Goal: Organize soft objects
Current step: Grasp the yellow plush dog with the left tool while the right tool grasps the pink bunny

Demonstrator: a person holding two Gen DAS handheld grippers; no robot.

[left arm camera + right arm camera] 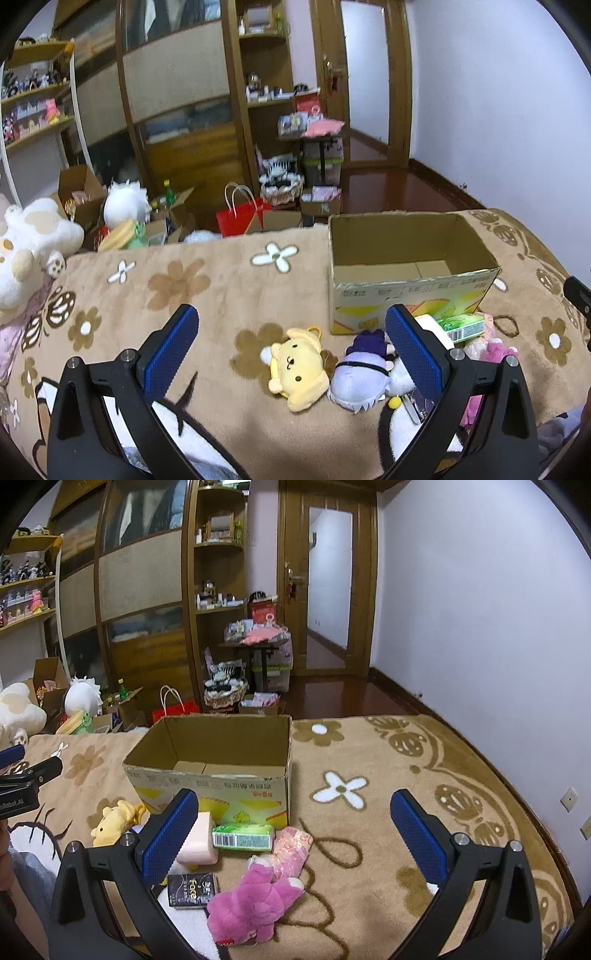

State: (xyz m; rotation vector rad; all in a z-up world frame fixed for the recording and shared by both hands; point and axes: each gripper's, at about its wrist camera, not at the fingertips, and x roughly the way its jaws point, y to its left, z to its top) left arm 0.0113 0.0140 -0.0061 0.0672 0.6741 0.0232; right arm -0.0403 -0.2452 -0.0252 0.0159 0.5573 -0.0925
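Note:
An open cardboard box (406, 291) (210, 771) stands on the flowered brown blanket. In front of it lie a yellow dog plush (297, 369) (110, 821), a purple-haired plush doll (358, 376), a green tissue pack (243, 836) (461, 326), a pink pack (195, 840), a glittery pink pouch (290, 849), a black "face" tissue pack (192, 886) and a magenta bear plush (247, 908). My left gripper (291, 328) is open and empty above the yellow plush. My right gripper (293, 812) is open and empty above the magenta bear.
The blanket (388, 812) covers a bed that ends just behind the box. A large white plush (29, 243) sits at the bed's left edge. Beyond are cluttered boxes, a red bag (240, 218), wooden cabinets and a white wall (480, 609) on the right.

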